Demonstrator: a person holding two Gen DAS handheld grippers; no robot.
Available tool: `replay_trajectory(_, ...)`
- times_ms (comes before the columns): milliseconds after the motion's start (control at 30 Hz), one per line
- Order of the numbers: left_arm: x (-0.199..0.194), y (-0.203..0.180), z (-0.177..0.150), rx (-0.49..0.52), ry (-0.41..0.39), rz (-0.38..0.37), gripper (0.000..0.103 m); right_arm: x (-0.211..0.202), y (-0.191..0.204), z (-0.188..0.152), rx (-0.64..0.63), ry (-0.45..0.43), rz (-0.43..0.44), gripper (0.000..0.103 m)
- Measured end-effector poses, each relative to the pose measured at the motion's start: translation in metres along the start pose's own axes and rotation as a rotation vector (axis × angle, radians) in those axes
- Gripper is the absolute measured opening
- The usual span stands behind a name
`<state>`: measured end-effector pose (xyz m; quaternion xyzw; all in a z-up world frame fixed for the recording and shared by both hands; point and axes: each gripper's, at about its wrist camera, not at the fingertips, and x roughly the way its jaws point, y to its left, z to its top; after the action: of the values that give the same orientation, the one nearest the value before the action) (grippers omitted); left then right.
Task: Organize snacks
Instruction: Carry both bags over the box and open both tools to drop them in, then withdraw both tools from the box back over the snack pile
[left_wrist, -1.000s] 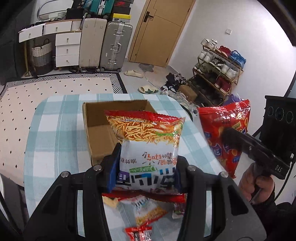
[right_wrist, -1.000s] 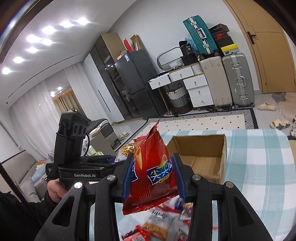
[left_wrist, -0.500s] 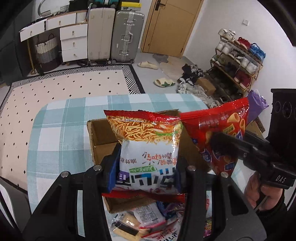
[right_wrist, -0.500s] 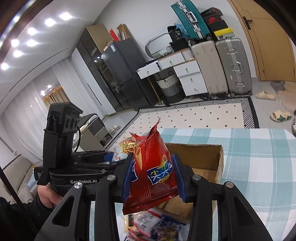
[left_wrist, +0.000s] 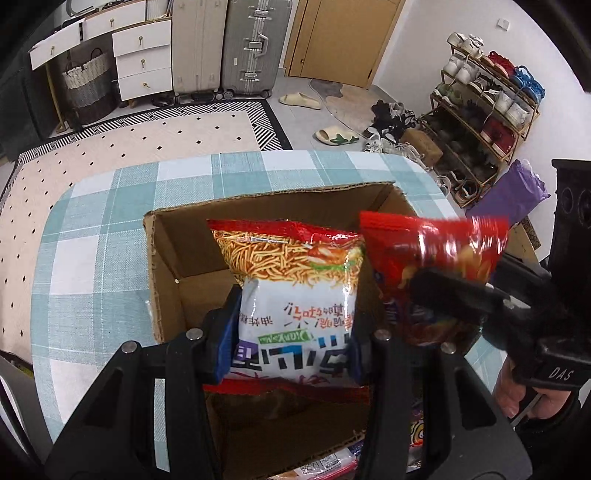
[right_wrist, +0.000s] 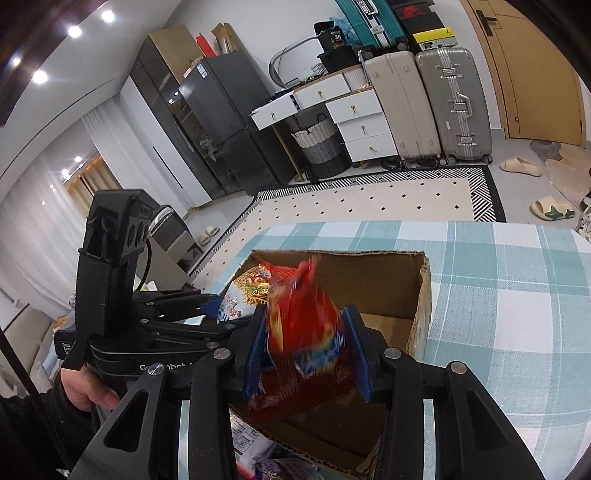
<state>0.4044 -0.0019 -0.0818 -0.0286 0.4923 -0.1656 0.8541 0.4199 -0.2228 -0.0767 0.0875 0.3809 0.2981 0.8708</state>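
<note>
An open cardboard box (left_wrist: 173, 251) (right_wrist: 417, 280) stands on a teal-and-white checked table (left_wrist: 92, 236) (right_wrist: 498, 295). My left gripper (left_wrist: 291, 339) is shut on a white and red noodle-snack bag (left_wrist: 295, 280), held over the box's inside. Just to its right, my right gripper (right_wrist: 306, 350) is shut on a red crisp bag (right_wrist: 306, 332) (left_wrist: 432, 258), also over the box opening. In the right wrist view the noodle-snack bag (right_wrist: 247, 291) and the left gripper (right_wrist: 212, 308) show at the left. A hand holds each gripper.
Several loose snack packets (left_wrist: 332, 465) (right_wrist: 273, 461) lie on the table at the box's near side. Beyond the table are a patterned rug (left_wrist: 147, 136), suitcases (left_wrist: 251, 44), white drawers (left_wrist: 142, 55) and a shoe rack (left_wrist: 480, 103).
Both grippers have come forward and down with their bags, from in front of the box to over its opening. The red bag has drawn close beside the noodle bag.
</note>
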Motion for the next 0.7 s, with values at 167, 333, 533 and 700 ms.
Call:
replay_trajectory(167,0.009,0.000,-0.001,0.005,0.011,0.018,0.045,0.004,0.001,-0.002,-0.009,0.005,-0.018,0.041)
replay_trajectory(333,0.001,0.003,-0.003,-0.007,0.001,0.065,0.058,-0.006,0.007,-0.002,-0.021,-0.015,-0.046,0.041)
replay_trajectory(533,-0.030,-0.003,-0.011,0.003,-0.060,0.091,0.075,-0.047,0.021,-0.004,-0.034,-0.094,-0.052,0.053)
replay_trajectory(700,-0.072,-0.018,-0.030,0.022,-0.124,0.091,0.078,-0.082,0.041,-0.013,-0.067,-0.141,-0.061,0.059)
